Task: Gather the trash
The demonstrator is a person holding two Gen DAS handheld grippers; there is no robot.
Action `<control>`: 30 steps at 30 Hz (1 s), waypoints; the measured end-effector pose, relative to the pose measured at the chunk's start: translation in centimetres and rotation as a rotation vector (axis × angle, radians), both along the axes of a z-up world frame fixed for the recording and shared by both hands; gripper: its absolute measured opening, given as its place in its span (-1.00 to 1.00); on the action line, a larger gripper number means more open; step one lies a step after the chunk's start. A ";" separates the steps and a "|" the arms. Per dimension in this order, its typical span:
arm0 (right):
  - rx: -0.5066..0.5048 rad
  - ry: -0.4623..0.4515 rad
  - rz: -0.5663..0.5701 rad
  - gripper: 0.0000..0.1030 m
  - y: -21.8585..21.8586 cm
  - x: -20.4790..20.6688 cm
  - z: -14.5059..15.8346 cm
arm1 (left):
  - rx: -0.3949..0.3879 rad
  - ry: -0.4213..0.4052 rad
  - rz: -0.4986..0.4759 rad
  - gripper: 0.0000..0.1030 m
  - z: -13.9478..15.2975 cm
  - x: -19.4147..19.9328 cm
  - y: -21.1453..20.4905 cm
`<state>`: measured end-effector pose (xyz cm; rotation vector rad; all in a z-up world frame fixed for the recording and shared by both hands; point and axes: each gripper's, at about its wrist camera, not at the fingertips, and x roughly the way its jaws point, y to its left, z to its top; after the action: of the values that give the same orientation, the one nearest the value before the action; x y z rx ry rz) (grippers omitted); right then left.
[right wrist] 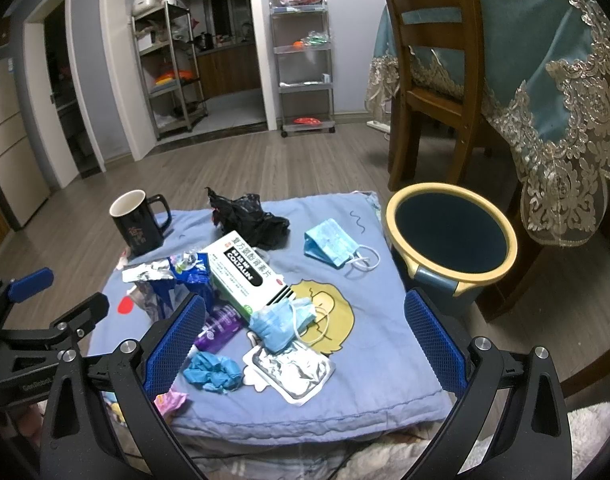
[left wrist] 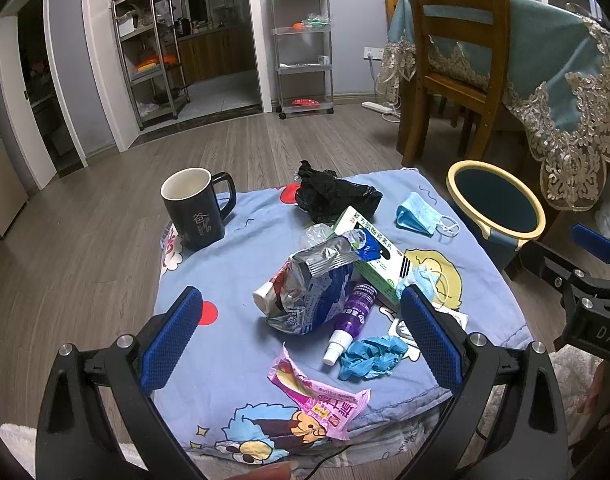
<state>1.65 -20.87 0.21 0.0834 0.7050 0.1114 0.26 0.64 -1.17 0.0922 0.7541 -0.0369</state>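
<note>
Trash lies on a blue cartoon cloth (left wrist: pixel 233 344) (right wrist: pixel 369 364): a foil snack bag (left wrist: pixel 309 288), a purple spray bottle (left wrist: pixel 351 320), a green-white medicine box (left wrist: pixel 379 258) (right wrist: pixel 245 272), a pink wrapper (left wrist: pixel 317 396), a crumpled blue glove (left wrist: pixel 371 356) (right wrist: pixel 213 372), a black bag (left wrist: pixel 333 196) (right wrist: pixel 249 216), blue masks (left wrist: pixel 419 214) (right wrist: pixel 333 244) (right wrist: pixel 283 320) and a foil blister pack (right wrist: pixel 293 372). A blue bin with a yellow rim (left wrist: pixel 495 204) (right wrist: pixel 451 236) stands right of the cloth. My left gripper (left wrist: pixel 301 344) is open above the near trash. My right gripper (right wrist: pixel 305 344) is open above the crumpled mask.
A black mug (left wrist: pixel 195 208) (right wrist: pixel 137 220) stands at the cloth's far left. A wooden chair (left wrist: pixel 453 60) (right wrist: pixel 433 76) and a table with a teal lace cloth (left wrist: pixel 561 80) (right wrist: pixel 545 80) stand behind the bin. Metal racks (left wrist: pixel 303 48) line the far wall.
</note>
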 end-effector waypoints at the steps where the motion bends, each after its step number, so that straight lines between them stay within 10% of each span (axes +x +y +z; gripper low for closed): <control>1: 0.000 0.000 0.000 0.93 0.0 0.0 0.0 | 0.001 0.000 -0.001 0.89 0.0 0.0 0.0; 23: -0.002 0.008 -0.007 0.93 -0.2 -0.4 -0.7 | 0.065 0.017 0.031 0.89 -0.3 0.6 0.8; 30: 0.013 0.133 0.004 0.93 -0.1 1.5 -2.9 | -0.054 0.150 -0.001 0.89 -2.3 2.1 2.9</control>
<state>3.15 -20.96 -2.65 0.1025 0.8378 0.1147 2.34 3.56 -3.48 0.0383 0.9027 -0.0660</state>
